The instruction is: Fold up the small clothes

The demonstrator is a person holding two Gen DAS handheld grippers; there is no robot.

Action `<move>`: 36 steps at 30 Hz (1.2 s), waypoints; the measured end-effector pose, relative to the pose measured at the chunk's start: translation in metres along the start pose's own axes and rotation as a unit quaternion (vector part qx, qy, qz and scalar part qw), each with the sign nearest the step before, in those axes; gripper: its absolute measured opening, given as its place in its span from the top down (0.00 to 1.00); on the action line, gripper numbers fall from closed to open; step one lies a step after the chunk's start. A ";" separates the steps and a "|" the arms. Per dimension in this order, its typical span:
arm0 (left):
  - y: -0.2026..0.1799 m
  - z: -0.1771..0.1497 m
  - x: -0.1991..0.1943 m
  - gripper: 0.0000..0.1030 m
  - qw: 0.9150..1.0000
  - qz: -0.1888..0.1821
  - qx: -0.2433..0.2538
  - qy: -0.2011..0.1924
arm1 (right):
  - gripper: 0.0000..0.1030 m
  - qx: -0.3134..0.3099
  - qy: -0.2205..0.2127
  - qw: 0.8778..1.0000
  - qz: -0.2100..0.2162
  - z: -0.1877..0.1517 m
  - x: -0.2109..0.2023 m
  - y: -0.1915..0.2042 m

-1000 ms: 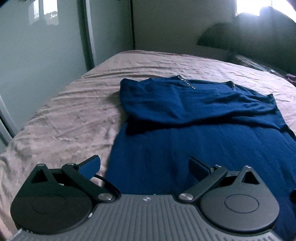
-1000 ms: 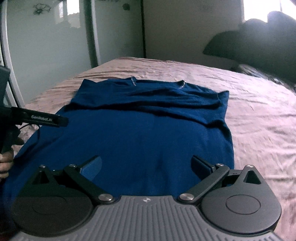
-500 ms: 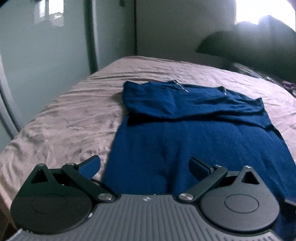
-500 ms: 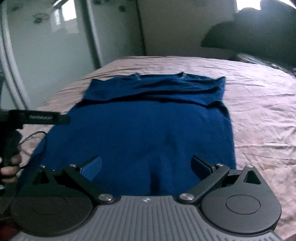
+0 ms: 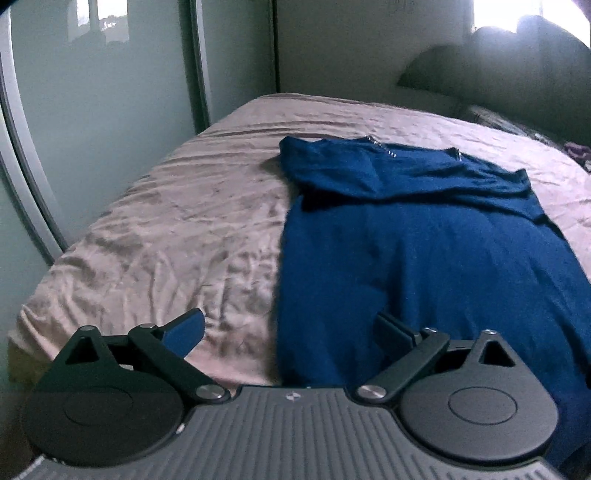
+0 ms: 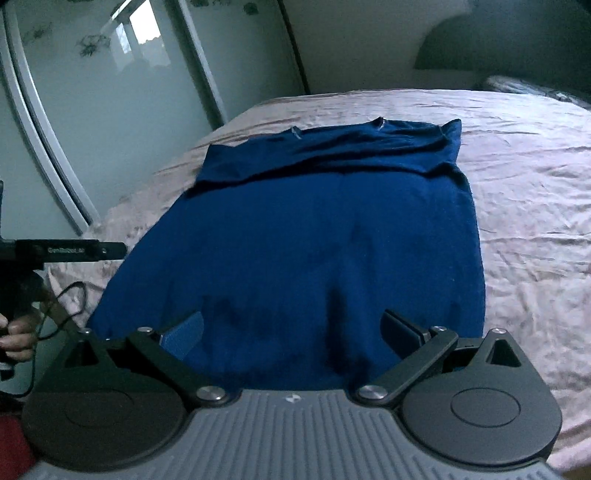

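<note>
Dark blue knit top lies flat on the wrinkled pale pink bedsheet, neck end far from the cameras, sleeves folded in across the upper part, hem toward the near bed edge. Left gripper hangs over the near bed edge with fingers spread wide, nothing between them; its left finger sits over bare sheet, its right finger over the top's lower left part, so the garment's left edge runs between them. Right gripper also has fingers spread apart, empty, both over the hem area of the blue top.

Left wrist view only: bright window at upper right, small studs at the neckline, a dark purple bit at the far right of the bed. Right wrist view only: the left gripper's black body seen from the side, a hand gripping its handle, a thin black cable looping below, and a red patch at the lower left corner. Both views show pale glossy wardrobe doors left of the bed and a dark headboard at the back.
</note>
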State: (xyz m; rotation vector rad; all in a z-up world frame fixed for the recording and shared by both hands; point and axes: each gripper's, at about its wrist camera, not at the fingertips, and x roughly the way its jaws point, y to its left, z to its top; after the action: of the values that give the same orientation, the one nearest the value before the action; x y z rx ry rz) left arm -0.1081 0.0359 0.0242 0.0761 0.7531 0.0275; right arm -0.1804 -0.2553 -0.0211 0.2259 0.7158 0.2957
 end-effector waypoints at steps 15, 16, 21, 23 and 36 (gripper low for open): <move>-0.007 -0.031 0.002 0.04 0.998 -0.027 0.025 0.050 | 0.00 0.007 0.007 0.999 0.042 -0.007 0.003 0.000; -0.007 -0.031 0.002 0.04 0.998 -0.027 0.024 0.049 | 0.00 0.003 0.006 0.999 0.043 -0.007 0.003 0.003; -0.005 -0.030 0.002 0.04 0.998 -0.024 0.021 0.050 | 0.00 0.000 0.003 0.999 0.044 -0.008 0.002 0.004; -0.006 -0.030 0.003 0.04 0.998 -0.024 0.020 0.050 | 0.00 0.005 0.002 0.999 0.043 -0.008 0.001 0.001; -0.011 -0.033 0.004 0.04 0.998 -0.018 0.038 0.052 | 0.00 -0.022 0.009 0.999 0.041 -0.009 -0.002 0.004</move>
State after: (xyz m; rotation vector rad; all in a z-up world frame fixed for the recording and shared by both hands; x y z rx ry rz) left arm -0.1275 0.0273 -0.0035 0.1341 0.8591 -0.0307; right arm -0.1883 -0.2515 -0.0252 0.2106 0.7171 0.3916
